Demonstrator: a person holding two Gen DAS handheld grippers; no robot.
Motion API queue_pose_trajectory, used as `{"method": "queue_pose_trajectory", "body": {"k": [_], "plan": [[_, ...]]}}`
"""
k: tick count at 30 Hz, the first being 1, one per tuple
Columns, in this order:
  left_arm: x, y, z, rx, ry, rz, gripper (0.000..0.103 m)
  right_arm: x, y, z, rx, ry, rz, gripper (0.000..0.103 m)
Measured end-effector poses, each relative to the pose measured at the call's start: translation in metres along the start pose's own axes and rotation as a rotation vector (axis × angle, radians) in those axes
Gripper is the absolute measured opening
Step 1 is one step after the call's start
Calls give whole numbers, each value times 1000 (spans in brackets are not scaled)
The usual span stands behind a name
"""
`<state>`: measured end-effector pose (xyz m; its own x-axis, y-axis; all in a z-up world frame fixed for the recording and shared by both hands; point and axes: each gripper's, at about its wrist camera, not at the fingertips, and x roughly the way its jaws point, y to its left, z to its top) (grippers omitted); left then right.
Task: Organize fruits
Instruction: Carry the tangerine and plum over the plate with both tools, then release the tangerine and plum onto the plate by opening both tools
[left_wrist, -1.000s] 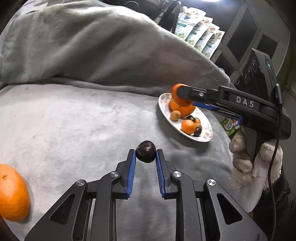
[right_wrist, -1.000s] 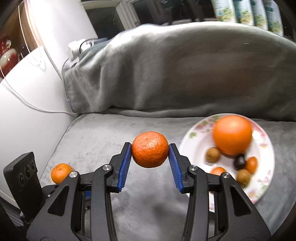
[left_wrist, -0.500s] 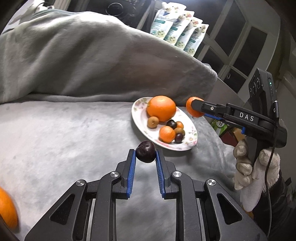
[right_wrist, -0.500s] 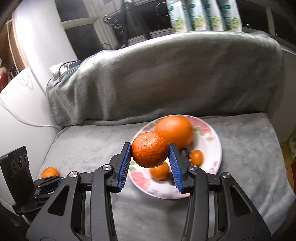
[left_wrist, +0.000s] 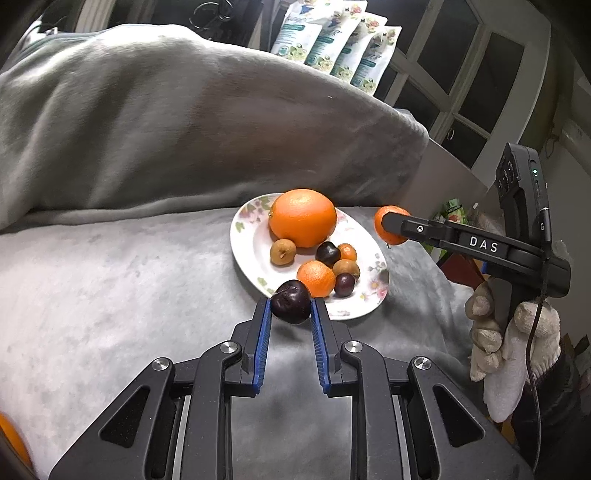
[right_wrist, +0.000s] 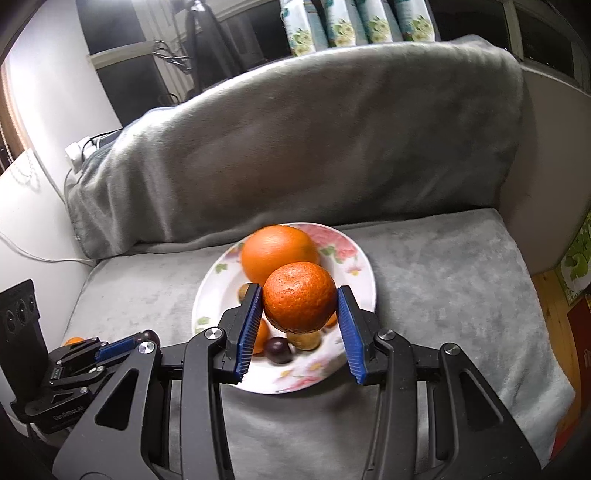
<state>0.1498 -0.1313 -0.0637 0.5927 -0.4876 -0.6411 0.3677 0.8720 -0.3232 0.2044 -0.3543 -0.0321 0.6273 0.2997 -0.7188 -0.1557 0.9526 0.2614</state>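
Left wrist view: the left gripper (left_wrist: 291, 314) is clamped on a dark plum (left_wrist: 290, 301), pads on its two flanks, the fruit hanging at the near rim of the floral plate (left_wrist: 243, 243), which rests on a grey blanket (left_wrist: 110, 280) over the sofa seat. The plum looks smooth and glossy, so it is probably light, a bit slippery and easily bruised; a hold across its widest girth, as now, seems safest, with gentle pressure. It is nearly round, with no clear long axis; a dimple on its face turns toward the camera. In the right wrist view the right gripper (right_wrist: 300, 308) holds a mandarin (right_wrist: 298, 296) across its middle, above the plate's fruit and in front of the large orange (right_wrist: 277, 251). Its pebbled peel should grip well and give slightly, being soft rather than fragile. It is slightly flattened, and its stem dimple appears to point upward. Another orange fruit (left_wrist: 13, 443) lies at the blanket's left edge, well apart from the plate.
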Motion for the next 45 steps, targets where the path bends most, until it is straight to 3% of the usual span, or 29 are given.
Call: {"method": "queue_pose_trajectory", "body": {"k": [31,33,36,41,43,45], "plan": [[29,-7,20,49,23,21,21,33,-18,4,-6,40,-24,44],[29,-8,21,48,21,19,21,32,-18,4,-6,41,-23,47],[29,-9,20,52,16,16,22,29,-17,5,-7,22,-21,60],[28,-13,19,71,11,17,38,25,-12,7,-23,8,-18,68],[26,-15,19,77,2,20,58,23,-11,7,-24,0,-20,74],[24,-17,19,82,-8,20,61,21,-11,8,-21,-8,-19,77]]}}
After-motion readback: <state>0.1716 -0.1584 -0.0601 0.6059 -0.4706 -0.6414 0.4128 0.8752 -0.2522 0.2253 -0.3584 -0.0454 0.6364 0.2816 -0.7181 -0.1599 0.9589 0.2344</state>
